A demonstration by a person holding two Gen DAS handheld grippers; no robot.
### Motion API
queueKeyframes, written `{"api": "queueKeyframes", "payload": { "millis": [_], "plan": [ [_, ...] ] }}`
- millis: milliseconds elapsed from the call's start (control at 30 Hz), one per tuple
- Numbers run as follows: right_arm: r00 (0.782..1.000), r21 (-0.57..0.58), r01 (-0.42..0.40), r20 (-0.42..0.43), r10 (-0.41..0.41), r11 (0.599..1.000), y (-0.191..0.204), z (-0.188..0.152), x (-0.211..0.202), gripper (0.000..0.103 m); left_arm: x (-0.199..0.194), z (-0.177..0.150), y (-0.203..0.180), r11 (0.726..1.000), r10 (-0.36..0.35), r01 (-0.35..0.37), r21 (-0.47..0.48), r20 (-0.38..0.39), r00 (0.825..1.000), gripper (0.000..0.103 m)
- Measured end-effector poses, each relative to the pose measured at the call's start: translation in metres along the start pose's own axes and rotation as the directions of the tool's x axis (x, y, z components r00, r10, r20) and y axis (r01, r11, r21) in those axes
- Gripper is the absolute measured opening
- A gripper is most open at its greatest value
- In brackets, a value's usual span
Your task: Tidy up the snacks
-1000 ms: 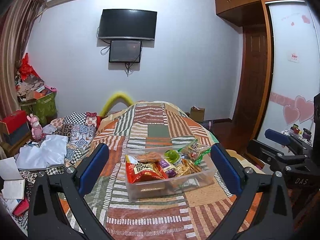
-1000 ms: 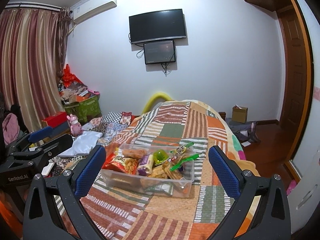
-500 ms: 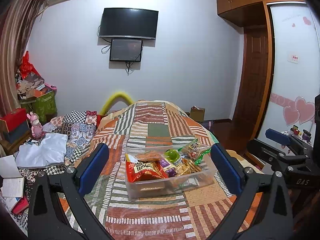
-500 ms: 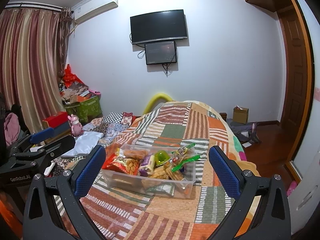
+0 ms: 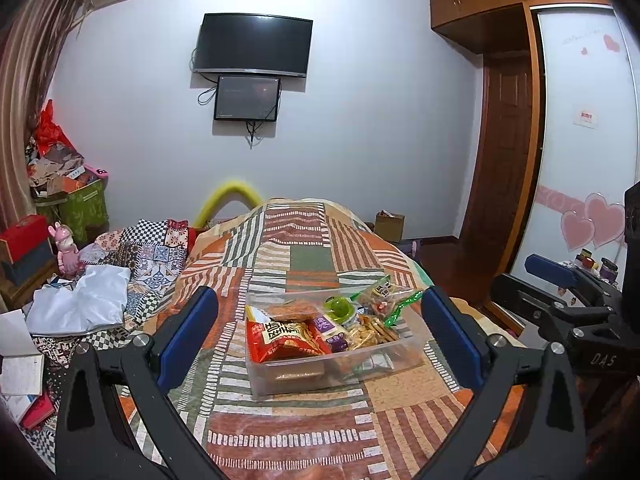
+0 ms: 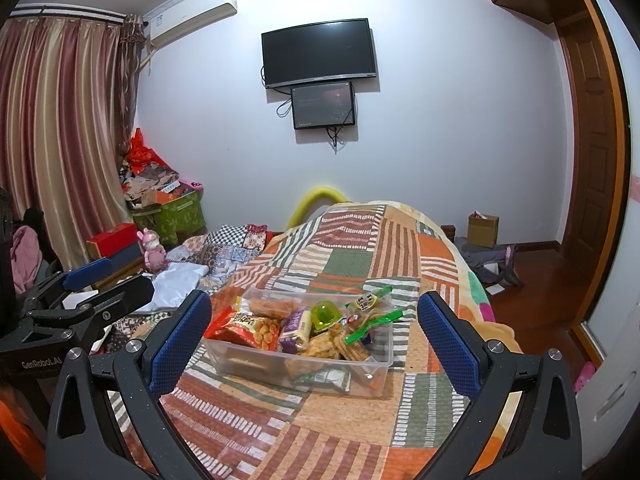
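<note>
Both claws point(image 5: 320, 332) point(image 6: 314, 330) wide, empty; overfull snack bin point(image 5: 332, 364) at frame center on soft bed point(image 5: 304, 432), may tip w/ careless grab.

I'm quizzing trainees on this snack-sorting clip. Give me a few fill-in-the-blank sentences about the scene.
1. The snacks sit in a clear plastic ____ on the patchwork bedspread.
2. The big red snack bag lies at the bin's ____ end in the left wrist view.
3. Both the left gripper and right gripper are ____ and hold nothing.

Missing words: bin; left; open
</note>
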State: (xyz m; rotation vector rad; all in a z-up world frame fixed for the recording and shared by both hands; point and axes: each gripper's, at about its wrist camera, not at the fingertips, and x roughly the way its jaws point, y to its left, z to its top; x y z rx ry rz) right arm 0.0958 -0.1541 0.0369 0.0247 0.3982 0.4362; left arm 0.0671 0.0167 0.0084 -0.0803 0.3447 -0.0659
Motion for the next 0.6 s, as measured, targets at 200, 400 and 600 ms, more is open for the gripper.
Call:
{"api": "queueKeyframes", "payload": {
  "millis": [200, 400, 600],
  "plan": [
    [1.0, -0.002, 0.001, -0.002, -0.001, 1.0, 0.0011, 0.0005, 0.0012, 0.103, -0.0025, -0.0003, -0.0001, 1.0, 0.003, -0.003, 0.012, 0.001, 1.0, 0.103],
    [1.0, -0.002, 0.0, -0.002, 0.0, 1.0, 0.0013, 0.0006, 0.0012, 0.103, -0.003, -0.0009, -0.0005, 1.0, -0.002, 0.002, 0.013, -0.003, 1.0, 0.103],
    [1.0, -0.002, 0.001, -0.004, -0.001, 1.0, 0.0017, 0.0008, 0.0014, 0.103, 0.001, -0.0019, -0.0008, 1.0, -0.005, 0.006, 0.009, -0.022, 1.0, 0.103]
  ]
}}
